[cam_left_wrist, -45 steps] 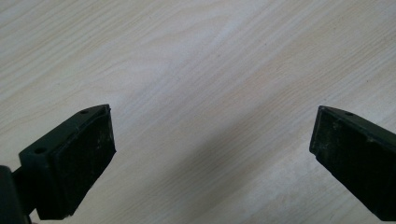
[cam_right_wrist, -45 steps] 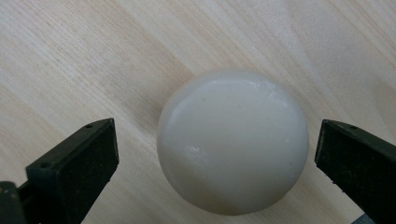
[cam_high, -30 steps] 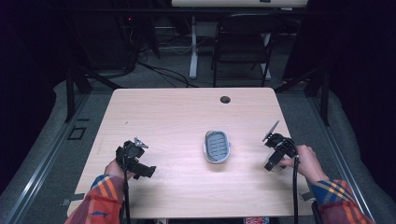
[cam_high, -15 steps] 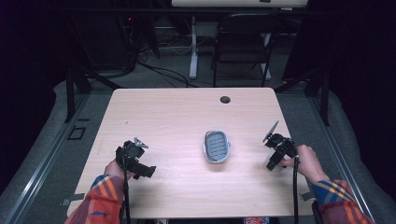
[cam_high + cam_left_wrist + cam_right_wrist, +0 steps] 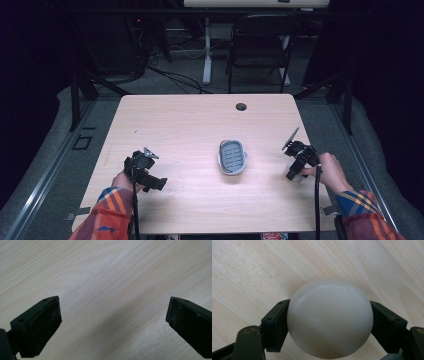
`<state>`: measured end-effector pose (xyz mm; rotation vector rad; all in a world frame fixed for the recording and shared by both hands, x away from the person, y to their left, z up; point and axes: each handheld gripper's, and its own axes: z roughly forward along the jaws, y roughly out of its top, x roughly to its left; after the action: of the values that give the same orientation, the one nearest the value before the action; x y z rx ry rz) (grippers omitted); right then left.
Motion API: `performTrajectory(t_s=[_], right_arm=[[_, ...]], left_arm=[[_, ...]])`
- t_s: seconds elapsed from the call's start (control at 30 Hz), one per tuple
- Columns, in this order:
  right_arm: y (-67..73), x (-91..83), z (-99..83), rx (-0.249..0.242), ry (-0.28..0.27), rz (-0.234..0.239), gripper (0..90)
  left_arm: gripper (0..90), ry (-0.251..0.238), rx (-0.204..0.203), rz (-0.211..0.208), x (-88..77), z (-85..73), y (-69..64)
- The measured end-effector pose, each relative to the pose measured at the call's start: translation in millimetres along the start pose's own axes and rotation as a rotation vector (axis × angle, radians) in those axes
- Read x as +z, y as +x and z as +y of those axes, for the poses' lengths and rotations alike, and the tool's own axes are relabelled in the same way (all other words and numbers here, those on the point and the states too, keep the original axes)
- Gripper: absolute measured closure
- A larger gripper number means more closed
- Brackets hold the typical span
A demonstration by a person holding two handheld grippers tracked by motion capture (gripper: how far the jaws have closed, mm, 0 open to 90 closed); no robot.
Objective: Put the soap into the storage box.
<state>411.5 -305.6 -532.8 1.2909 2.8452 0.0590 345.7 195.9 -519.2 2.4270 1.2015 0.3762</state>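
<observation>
A white, smooth, rounded bar of soap (image 5: 329, 340) sits between the jaws of my right gripper (image 5: 329, 315), which is shut on it just above the wood. In the high view the right gripper (image 5: 295, 174) is near the table's right edge. A grey oval soap dish (image 5: 232, 157) with a ribbed blue-grey inset lies at the table's centre, well left of that gripper. My left gripper (image 5: 151, 181) is near the front left of the table. Its jaws stand wide open over bare wood (image 5: 112, 312) with nothing between them.
The light wooden table (image 5: 200, 125) has a round cable hole (image 5: 241, 106) near its far edge. A black folding chair (image 5: 260, 45) and a desk leg stand on the floor beyond the table. Cables trail from both grippers toward the front edge.
</observation>
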Motion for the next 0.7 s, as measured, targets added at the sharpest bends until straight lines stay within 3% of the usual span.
performTrajectory(t_s=[0.13, 0.2, 0.27, 0.37, 0.43, 0.47, 0.5, 0.53, 0.67, 0.7], right_arm=[[-2.1, -4.2, 1.3, -0.023, 0.026, -0.006, 23.4], [2.5, 0.7, -0.3, 0.028, -0.043, 0.011, 23.5], [1.2, -5.6, 4.8, -0.043, 0.044, -0.015, 23.5], [4.9, -3.3, 6.4, -0.037, 0.008, -0.016, 23.5], [6.0, -5.9, 10.2, -0.072, 0.038, -0.021, 23.5], [10.0, -1.6, 8.6, -0.029, -0.023, -0.008, 23.5], [12.6, -0.2, 8.5, -0.012, -0.050, -0.002, 23.5], [11.5, -5.0, 11.6, -0.058, 0.005, -0.016, 23.5], [16.0, -6.4, 13.5, -0.055, -0.015, -0.007, 23.5], [15.7, -8.8, 15.5, -0.081, 0.007, -0.012, 23.5]], left_arm=[[0.1, -0.001, -0.001, 0.000, 0.0, 0.0, -0.1], [0.1, 0.001, 0.000, -0.001, 0.4, 0.2, -0.1], [0.1, 0.003, 0.002, -0.001, 0.7, 0.3, -0.4], [0.1, 0.002, 0.001, 0.001, 0.5, 0.2, -0.3], [0.1, 0.002, 0.001, 0.000, 0.0, 0.1, -0.3], [0.1, 0.001, 0.000, 0.001, 0.0, 0.0, -0.3], [0.1, 0.001, -0.001, 0.001, -0.1, 0.0, -0.3], [0.1, 0.001, 0.000, 0.001, -0.1, 0.0, -0.4], [0.1, 0.000, 0.002, 0.001, 0.0, 0.0, -0.6], [0.1, 0.000, 0.002, 0.001, -0.1, 0.0, -0.6]])
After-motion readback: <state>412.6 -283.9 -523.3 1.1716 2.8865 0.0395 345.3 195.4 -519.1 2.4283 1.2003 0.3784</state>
